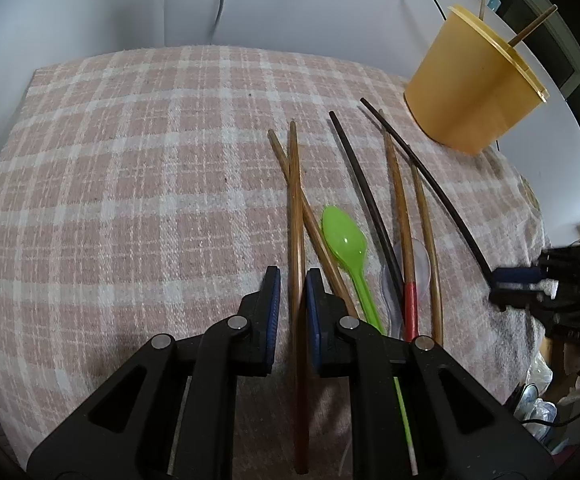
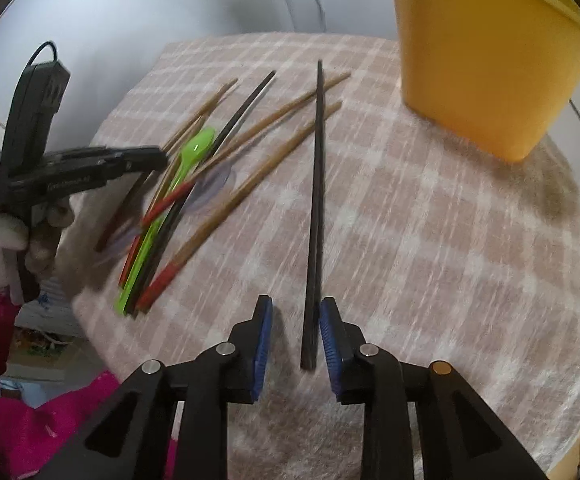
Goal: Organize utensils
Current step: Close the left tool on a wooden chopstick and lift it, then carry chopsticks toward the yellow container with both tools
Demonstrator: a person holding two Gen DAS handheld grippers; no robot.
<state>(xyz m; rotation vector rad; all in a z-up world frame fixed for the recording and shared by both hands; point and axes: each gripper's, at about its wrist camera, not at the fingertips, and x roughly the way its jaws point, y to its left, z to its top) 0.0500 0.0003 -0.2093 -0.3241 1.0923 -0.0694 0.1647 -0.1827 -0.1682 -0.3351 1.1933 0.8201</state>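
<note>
Brown chopstick (image 1: pixel 297 240) – between left gripper (image 1: pixel 293 280) pads | black chopstick (image 2: pixel 317 200) – between right gripper (image 2: pixel 296 312) pads

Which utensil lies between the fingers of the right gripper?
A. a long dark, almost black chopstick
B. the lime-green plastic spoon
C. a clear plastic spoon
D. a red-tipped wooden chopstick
A: in the right wrist view a long dark chopstick runs up from between the blue pads of the right gripper, while the lime-green plastic spoon lies off in the pile to the left.
</note>
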